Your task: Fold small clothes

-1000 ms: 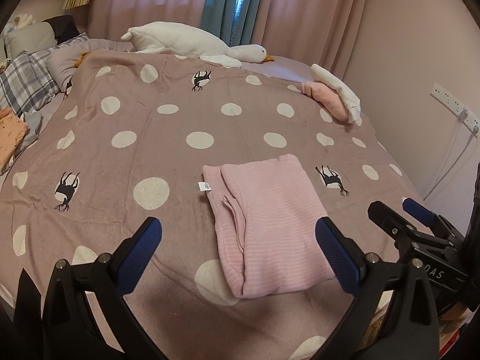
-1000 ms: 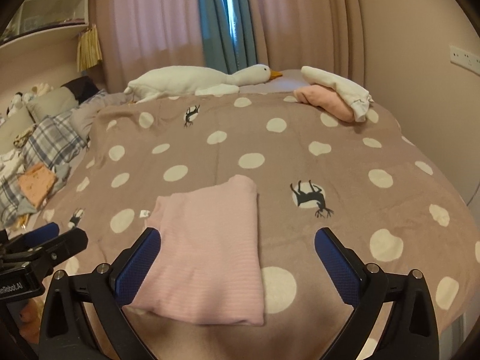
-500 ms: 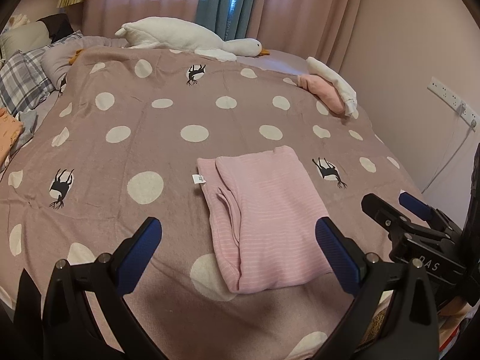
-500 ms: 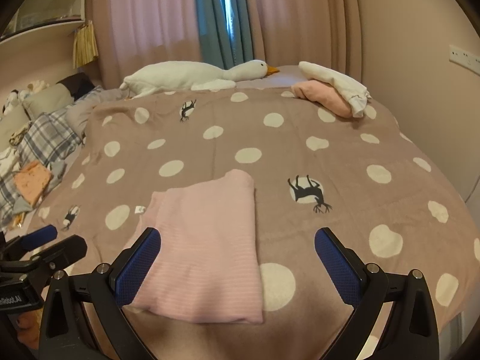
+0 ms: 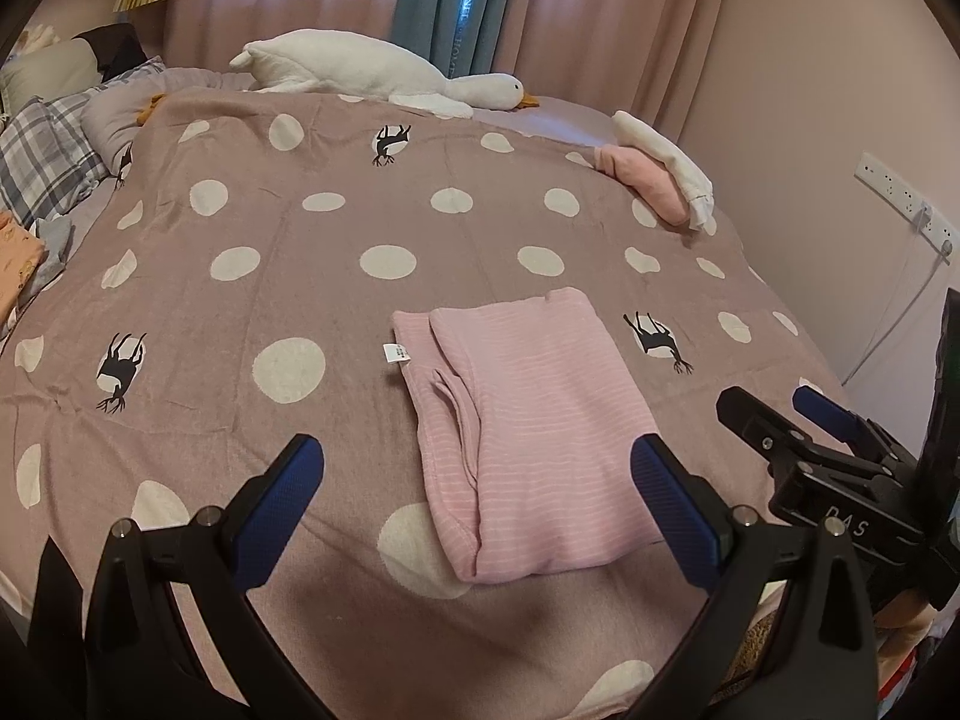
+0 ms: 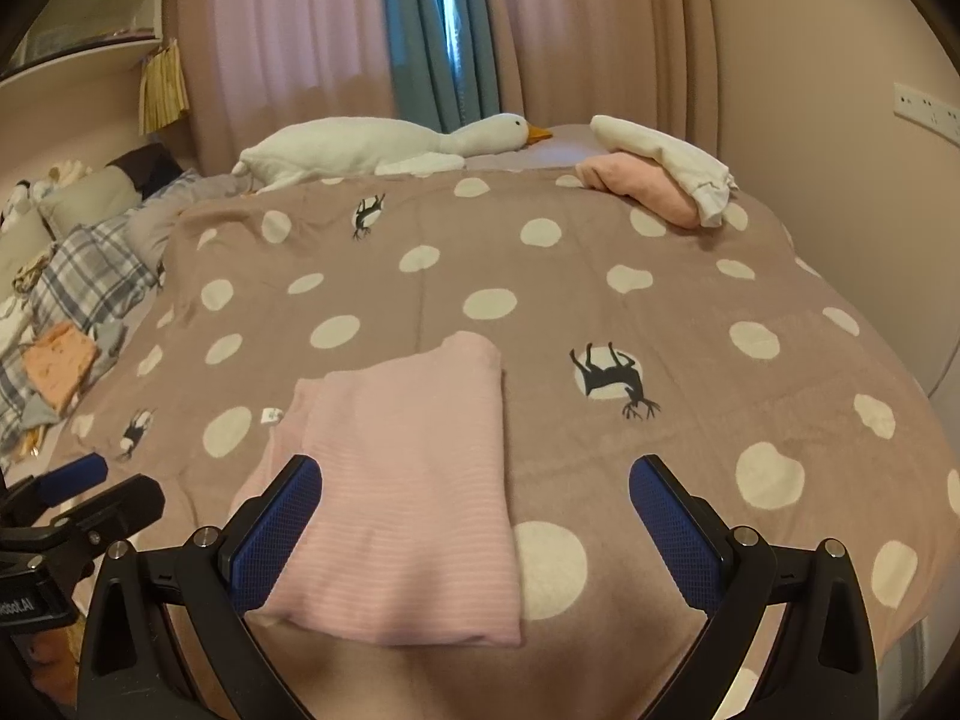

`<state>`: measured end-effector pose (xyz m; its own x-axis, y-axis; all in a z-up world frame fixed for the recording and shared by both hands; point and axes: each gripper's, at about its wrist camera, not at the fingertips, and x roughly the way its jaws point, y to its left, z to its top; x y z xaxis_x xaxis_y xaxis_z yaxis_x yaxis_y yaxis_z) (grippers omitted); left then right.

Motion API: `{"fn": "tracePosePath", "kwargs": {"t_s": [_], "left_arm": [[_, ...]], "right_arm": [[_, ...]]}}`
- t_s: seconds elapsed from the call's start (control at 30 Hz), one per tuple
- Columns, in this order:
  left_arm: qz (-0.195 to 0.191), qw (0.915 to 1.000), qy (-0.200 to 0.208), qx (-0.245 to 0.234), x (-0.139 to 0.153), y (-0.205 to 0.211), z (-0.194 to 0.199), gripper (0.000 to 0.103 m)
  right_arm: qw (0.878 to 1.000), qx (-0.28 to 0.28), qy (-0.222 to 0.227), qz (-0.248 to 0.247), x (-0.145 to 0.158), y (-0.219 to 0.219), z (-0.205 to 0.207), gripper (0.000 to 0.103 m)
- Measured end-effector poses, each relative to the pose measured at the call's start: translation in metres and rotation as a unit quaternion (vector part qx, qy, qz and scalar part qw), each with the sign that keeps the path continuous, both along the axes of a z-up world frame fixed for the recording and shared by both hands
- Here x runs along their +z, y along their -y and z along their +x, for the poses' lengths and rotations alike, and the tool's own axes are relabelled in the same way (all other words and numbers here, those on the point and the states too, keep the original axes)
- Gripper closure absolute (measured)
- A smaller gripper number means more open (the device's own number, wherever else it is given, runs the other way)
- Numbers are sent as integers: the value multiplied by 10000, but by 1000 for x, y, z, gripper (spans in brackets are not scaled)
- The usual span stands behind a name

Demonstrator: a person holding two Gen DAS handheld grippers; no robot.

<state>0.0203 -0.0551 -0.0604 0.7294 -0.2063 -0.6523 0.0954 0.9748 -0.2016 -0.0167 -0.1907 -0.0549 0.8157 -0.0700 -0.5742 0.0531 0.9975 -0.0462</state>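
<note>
A wide bed fills the room, spread with a mauve-brown blanket [image 5: 336,300] dotted with big cream circles and small black deer. At twelve o'clock, pink curtains [image 6: 288,42] hang floor-deep, parted around a teal drape [image 6: 444,30] where a thin strip of daylight comes through. A long white plush goose [image 5: 372,69] lies across the far end of the bed. At ten o'clock sit plaid bedding [image 6: 90,276] and pale pillows [image 6: 84,198], with a curved shelf [image 6: 78,54] on the wall above them. The plain pinkish wall [image 5: 810,90] at two o'clock carries a white socket strip [image 5: 900,198] with a cable hanging down. The light is dim and warm.
</note>
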Motion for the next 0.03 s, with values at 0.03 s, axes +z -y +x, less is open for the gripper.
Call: {"fn": "tracePosePath", "kwargs": {"t_s": [0.03], "left_arm": [[-7, 10000, -1, 4, 0, 0, 0, 0]], "right_arm": [[10000, 3, -9, -3, -2, 1, 0, 1]]}}
